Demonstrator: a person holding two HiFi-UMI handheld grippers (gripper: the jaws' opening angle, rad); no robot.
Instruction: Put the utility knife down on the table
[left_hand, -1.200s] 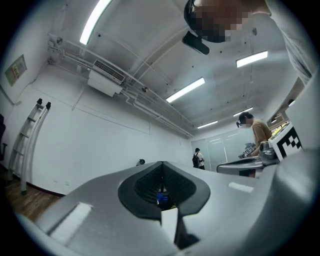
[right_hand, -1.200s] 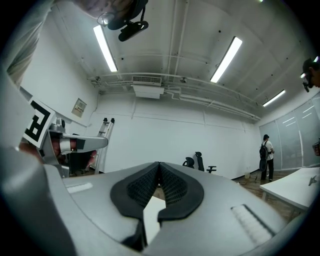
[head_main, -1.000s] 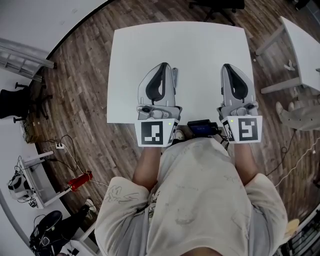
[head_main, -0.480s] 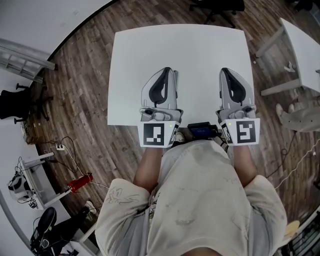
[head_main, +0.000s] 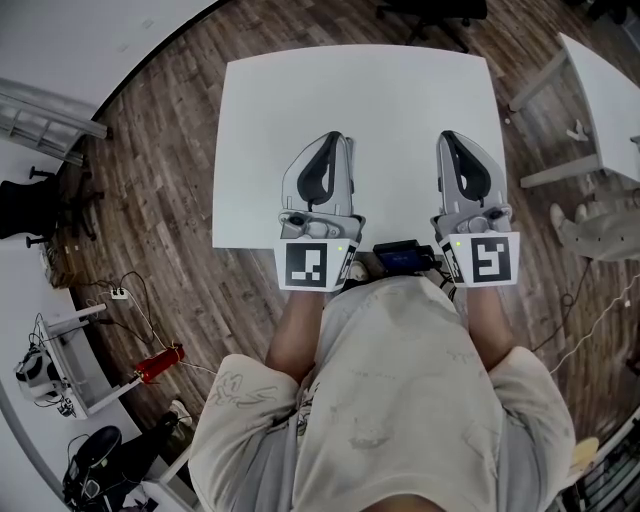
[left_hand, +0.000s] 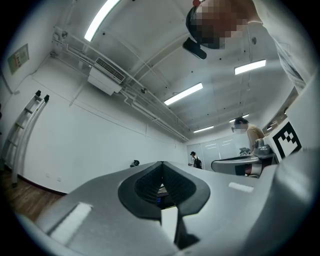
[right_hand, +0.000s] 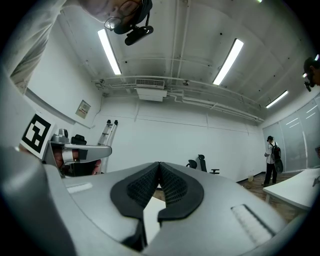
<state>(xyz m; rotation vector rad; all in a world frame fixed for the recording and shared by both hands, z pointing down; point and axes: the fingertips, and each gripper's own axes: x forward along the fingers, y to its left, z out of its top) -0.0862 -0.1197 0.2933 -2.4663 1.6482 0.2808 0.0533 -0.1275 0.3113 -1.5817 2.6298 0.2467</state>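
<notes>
Little has changed — the grey left gripper (head_main: 330, 137) and grey right gripper (head_main: 449, 136) stay clenched, empty, over the white square table's (head_main: 250, 120) near edge; its far half lies open. Where the utility knife is, I cannot tell.

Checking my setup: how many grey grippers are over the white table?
2. The left grey plastic gripper hangs over the near edge of the square white table, left side; the right grey plastic gripper is level with it, right side. Both claws are shut, empty.
</notes>
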